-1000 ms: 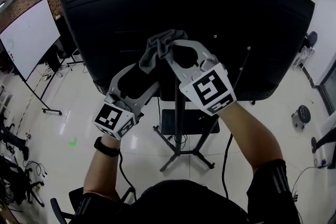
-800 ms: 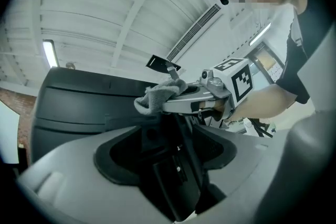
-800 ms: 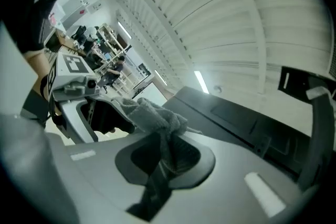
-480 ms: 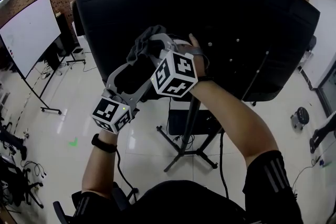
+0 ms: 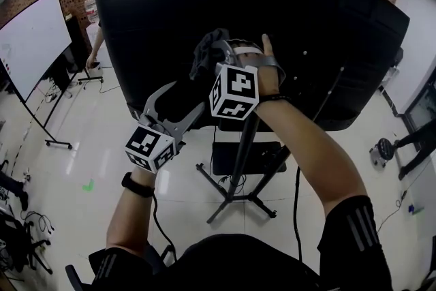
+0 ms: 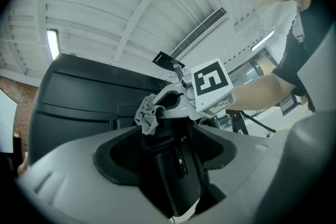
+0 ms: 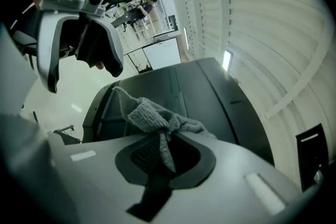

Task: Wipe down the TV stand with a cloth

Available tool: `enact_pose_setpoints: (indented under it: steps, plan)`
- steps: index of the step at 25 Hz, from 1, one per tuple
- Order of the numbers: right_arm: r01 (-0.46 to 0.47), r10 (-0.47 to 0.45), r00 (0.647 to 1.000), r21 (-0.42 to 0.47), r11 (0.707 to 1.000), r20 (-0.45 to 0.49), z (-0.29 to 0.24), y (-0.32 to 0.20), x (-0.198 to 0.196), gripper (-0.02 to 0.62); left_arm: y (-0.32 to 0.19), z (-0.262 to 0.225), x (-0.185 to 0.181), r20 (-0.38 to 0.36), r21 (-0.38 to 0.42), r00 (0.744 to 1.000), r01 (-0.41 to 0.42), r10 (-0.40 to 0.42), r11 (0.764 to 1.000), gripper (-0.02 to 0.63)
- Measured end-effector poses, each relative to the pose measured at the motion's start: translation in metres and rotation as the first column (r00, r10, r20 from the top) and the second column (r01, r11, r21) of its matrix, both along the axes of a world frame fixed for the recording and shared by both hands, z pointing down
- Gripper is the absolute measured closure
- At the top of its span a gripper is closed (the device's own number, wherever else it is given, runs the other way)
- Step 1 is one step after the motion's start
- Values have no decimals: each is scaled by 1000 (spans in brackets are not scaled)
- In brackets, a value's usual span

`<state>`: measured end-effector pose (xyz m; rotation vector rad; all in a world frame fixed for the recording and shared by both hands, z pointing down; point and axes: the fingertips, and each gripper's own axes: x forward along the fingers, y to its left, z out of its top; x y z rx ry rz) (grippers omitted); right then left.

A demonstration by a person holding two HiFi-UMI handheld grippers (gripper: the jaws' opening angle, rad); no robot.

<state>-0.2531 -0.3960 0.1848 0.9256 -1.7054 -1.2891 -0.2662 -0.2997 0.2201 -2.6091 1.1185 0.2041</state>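
My right gripper (image 5: 216,52) is shut on a crumpled grey cloth (image 5: 206,54) and holds it up against the middle of the TV's black back panel (image 5: 170,3). In the right gripper view the cloth (image 7: 152,115) bunches over the closed jaw tips (image 7: 163,131) with one tail hanging down. My left gripper (image 5: 187,95) stands open just below and to the left, with nothing held. Its own view shows the right gripper (image 6: 163,105) and the cloth (image 6: 148,117) ahead of it. The stand's black pole (image 5: 238,160) drops to splayed legs on the floor.
A small black shelf (image 5: 266,159) sits on the stand behind the pole. A wheeled whiteboard (image 5: 34,44) stands at the left, with a person (image 5: 95,44) behind it. Cables (image 5: 27,225) lie at the lower left, and someone's legs (image 5: 412,140) show at the right edge.
My right gripper has turned over and swung left, carrying the cloth along the TV's back panel. The left gripper has hardly moved.
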Motion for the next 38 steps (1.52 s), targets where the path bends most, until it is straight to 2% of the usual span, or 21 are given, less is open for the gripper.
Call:
enact_pose_setpoints:
  steps: [5,10,13,16,18,21,23,26,31,38]
  plan:
    - [-64,70,995,78,995,-74,-4,2,23,565,-2,2,22,0,-3,999,-54,54,999,279]
    - [-83,89,994,92,992,-70,-15,16,34,565,-3,-3,32,-7,20,996,-86,86,996,279]
    - [-8,7,999,21,1000,37,-17,36,21,565,-1,-2,26,-2,27,997,-82,82,996,279]
    - [102,-84,981,-98,990,176,-11,52,-7,565,-2,2,8,-15,13,998,-55,55,998,279]
    - [144,-116,973,-134,980,198,0,53,-27,565,-4,5,-6,-26,2,999,-30,30,1000,279]
    - [141,-122,983,-137,980,137,21,43,-52,565,-7,15,-23,-19,-13,1000,11,-11,1000,280]
    - [103,-100,995,-101,990,28,37,30,-61,565,-7,21,-33,-21,-24,999,31,-31,999,279]
    - [43,-47,993,-43,998,-109,54,10,-64,565,-9,27,-38,-18,-38,999,40,-41,998,279]
    - [-9,4,989,-36,999,-149,62,-4,-53,565,-10,37,-33,-9,-55,1000,25,-26,998,282]
    - [-107,98,978,-39,994,-185,67,-6,-12,565,-11,38,-10,-7,-57,999,-34,33,998,282]
